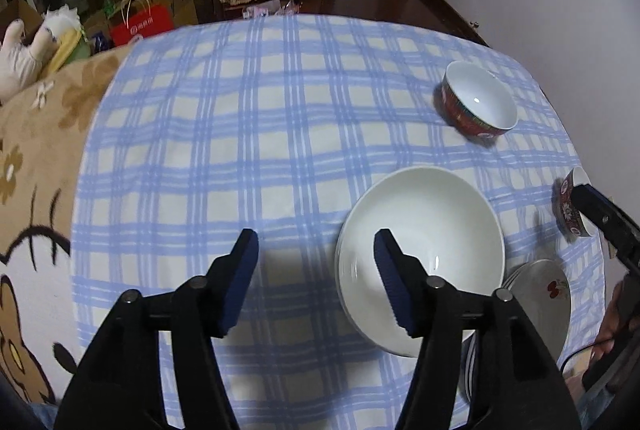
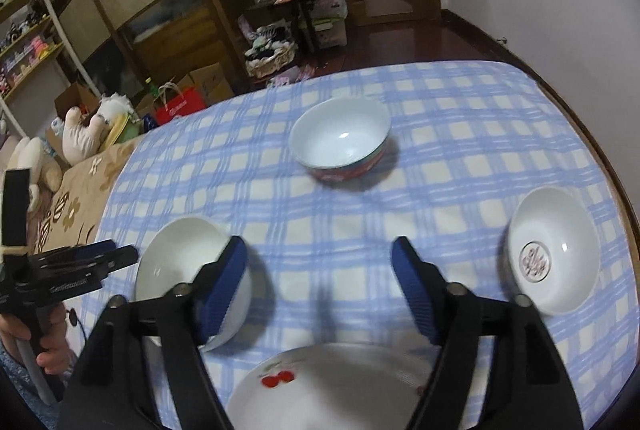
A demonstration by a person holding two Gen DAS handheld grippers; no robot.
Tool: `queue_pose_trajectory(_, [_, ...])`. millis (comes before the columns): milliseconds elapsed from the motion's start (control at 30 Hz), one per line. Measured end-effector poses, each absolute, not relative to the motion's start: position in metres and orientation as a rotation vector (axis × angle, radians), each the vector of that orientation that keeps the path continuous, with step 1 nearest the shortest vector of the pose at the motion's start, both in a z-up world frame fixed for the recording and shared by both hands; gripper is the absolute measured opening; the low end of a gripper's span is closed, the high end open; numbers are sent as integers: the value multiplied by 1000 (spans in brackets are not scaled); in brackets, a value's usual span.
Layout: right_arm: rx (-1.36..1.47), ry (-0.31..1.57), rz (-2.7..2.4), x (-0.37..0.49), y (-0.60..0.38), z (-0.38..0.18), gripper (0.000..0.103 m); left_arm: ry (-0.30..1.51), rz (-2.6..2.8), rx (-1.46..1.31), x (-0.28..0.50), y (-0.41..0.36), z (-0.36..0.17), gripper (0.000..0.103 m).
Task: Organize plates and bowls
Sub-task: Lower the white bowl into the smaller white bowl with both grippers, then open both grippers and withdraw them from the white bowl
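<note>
Jaws wide on both: L gripper [image 1: 316, 282] over white bowl [image 1: 424, 258], R gripper [image 2: 320, 290] above cherry plate [image 2: 332, 390]; nothing held.

Black grippers; ribbed blue fingers [image 1: 390, 280]

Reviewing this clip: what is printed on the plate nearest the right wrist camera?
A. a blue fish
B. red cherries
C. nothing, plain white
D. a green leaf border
B: red cherries show on the white plate at the bottom of the right wrist view, near its left rim.
</note>
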State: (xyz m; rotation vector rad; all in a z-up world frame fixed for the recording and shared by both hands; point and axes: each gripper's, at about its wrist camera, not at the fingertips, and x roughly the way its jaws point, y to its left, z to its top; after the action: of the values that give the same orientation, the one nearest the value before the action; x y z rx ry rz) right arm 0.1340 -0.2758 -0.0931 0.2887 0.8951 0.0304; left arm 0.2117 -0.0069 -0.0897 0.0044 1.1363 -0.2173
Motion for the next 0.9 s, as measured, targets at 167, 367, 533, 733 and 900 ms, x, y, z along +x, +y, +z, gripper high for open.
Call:
queue_pose_trajectory(167, [308, 876, 16, 148, -293, -85, 93, 1099, -174, 14, 218, -16, -71, 90])
queue_pose_trajectory(367, [274, 846, 2, 173, -307, -74, 102, 1077, -210, 38, 242, -43, -59, 92])
queue_pose_trajectory(533, [243, 840, -16, 199, -317, -70, 102, 1082, -279, 51, 278, -72, -57, 92])
queue_pose_trajectory(733, [220, 873, -42, 223, -328, -81, 102, 1090, -288, 88, 314, -98, -63, 92])
queue_pose_trajectory(900, [236, 918, -36, 242, -336, -99, 102, 1125, -288, 78, 341, -114, -76, 92])
